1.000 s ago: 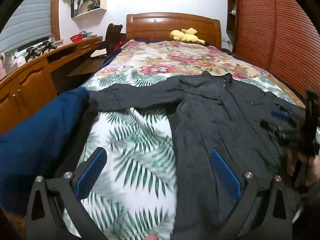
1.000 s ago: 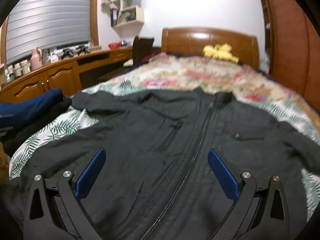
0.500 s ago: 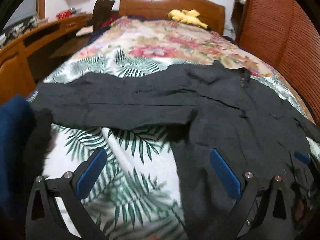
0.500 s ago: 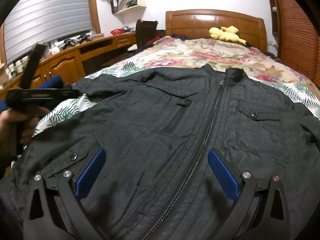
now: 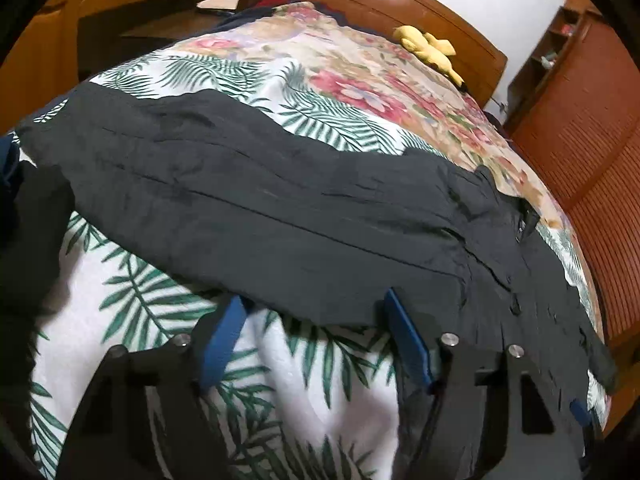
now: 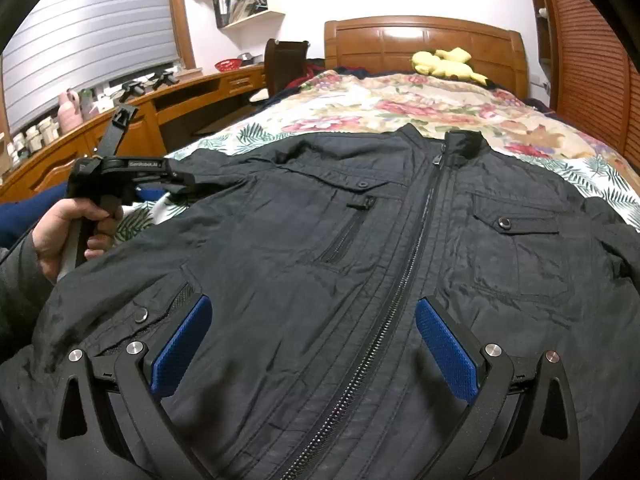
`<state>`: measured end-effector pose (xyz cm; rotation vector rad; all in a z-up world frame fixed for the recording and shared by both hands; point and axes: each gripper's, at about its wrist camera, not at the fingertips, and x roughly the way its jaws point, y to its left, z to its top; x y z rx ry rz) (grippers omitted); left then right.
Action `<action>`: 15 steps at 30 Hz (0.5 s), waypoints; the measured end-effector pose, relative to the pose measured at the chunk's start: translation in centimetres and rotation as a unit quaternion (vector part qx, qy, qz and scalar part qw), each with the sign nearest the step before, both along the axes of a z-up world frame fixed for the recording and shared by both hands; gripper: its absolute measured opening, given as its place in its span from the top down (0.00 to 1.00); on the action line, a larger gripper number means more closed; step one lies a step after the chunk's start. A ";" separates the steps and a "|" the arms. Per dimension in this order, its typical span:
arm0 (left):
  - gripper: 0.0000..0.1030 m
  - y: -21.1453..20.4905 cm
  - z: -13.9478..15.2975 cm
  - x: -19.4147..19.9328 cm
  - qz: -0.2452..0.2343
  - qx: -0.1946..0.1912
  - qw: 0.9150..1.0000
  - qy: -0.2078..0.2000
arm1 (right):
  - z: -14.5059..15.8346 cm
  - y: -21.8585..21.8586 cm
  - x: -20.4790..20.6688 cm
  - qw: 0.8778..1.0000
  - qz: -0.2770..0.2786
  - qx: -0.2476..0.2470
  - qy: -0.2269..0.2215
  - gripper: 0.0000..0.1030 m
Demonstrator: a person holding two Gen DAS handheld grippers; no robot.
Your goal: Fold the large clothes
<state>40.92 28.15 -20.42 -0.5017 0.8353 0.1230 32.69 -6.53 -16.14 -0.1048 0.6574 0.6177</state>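
A black zip-front jacket (image 6: 360, 264) lies flat, front up, on the bed. Its left sleeve (image 5: 248, 200) stretches out across the leaf-print bedspread in the left wrist view. My left gripper (image 5: 316, 312) is open, its blue pads at the near edge of that sleeve by the armpit; it also shows in the right wrist view (image 6: 176, 186), held in a hand at the sleeve. My right gripper (image 6: 312, 336) is open and empty, just above the jacket's lower front, straddling the zipper (image 6: 400, 280).
A bedspread (image 5: 280, 368) with leaves and flowers covers the bed. Dark blue and black clothes (image 5: 28, 216) are piled at the left edge. A yellow plush toy (image 6: 448, 64) lies by the wooden headboard. A wooden desk (image 6: 168, 112) runs along the left; a slatted wardrobe (image 5: 600, 160) stands on the right.
My left gripper has moved forward and down to the sleeve's near edge and tilted. My right gripper has moved closer over the jacket front. Both stayed open.
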 end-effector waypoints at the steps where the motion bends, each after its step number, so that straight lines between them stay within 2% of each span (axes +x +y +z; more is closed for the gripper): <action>1: 0.33 0.2 0.0 0.1 0.004 0.000 1.000 0.000 | 0.0 0.0 0.0 1.000 0.000 0.000 -0.001 0.00; 3: 0.33 0.7 -0.1 0.5 0.013 -0.001 1.000 0.004 | 0.0 0.0 0.0 1.000 0.000 0.000 -0.002 0.00; 5: 0.40 1.0 -0.1 1.0 0.015 0.000 1.000 0.004 | 0.0 0.0 0.0 1.000 0.000 -0.001 -0.003 0.00; 6: 0.55 0.9 0.1 1.1 0.019 0.011 1.000 0.005 | 0.0 0.0 0.1 1.000 0.001 -0.001 -0.003 0.00; 7: 0.62 0.8 0.3 1.1 0.025 0.027 0.999 0.006 | 0.0 0.0 0.0 1.000 0.001 -0.001 -0.002 0.00; 11: 0.67 0.8 0.9 1.7 0.024 0.034 0.999 0.002 | 0.0 0.3 -0.3 1.000 0.004 -0.009 -0.009 0.00; 15: 0.67 0.8 2.0 2.6 0.035 0.067 0.997 0.002 | 0.0 0.5 -0.5 1.000 0.007 -0.014 -0.013 0.00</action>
